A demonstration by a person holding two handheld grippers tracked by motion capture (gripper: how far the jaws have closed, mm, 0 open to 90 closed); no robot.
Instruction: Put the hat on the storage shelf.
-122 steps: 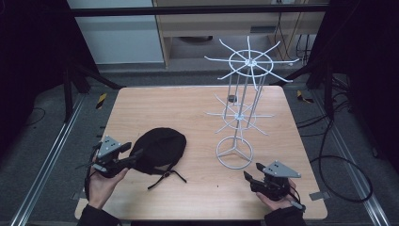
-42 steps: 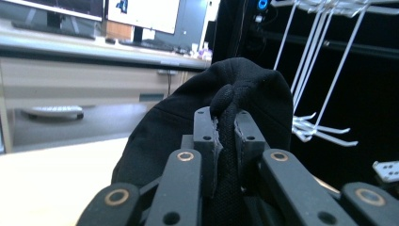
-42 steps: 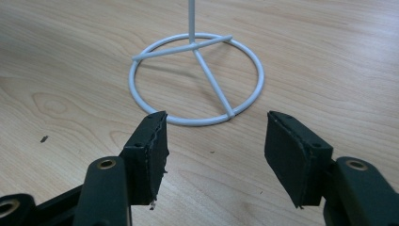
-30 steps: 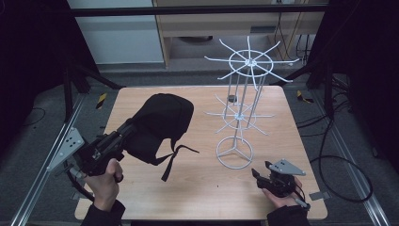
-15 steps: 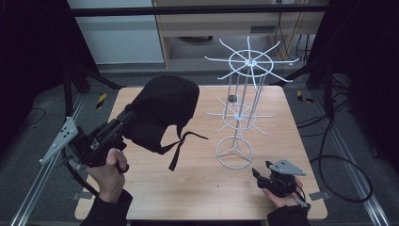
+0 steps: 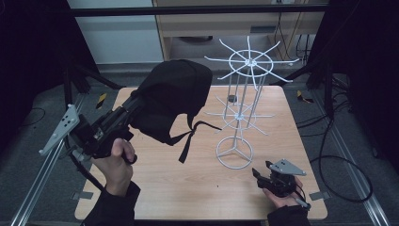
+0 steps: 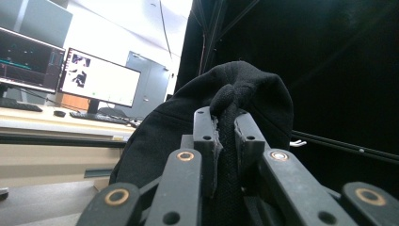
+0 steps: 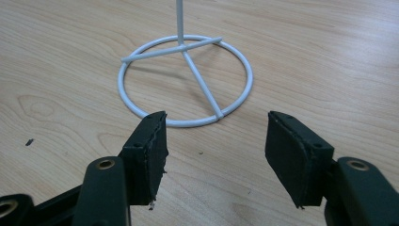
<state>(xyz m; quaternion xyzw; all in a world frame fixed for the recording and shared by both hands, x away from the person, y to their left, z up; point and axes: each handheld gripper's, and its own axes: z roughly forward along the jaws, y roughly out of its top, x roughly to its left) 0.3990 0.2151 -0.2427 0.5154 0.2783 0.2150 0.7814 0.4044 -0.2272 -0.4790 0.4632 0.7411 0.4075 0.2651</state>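
Left claw [image 6: 134, 104] pinching black cap [image 6: 173, 96], raised above table [image 6: 197, 188]

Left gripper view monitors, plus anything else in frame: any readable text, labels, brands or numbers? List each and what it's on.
None can be read.
Lit monitor: windows and small thumbnails show, any text too small and blurred.
Darker monitor: coloured lines, nothing legible.
Black cap held in the left tongs: no logo or label visible.
White wire rack, right tongs and wooden table: no markings seen.
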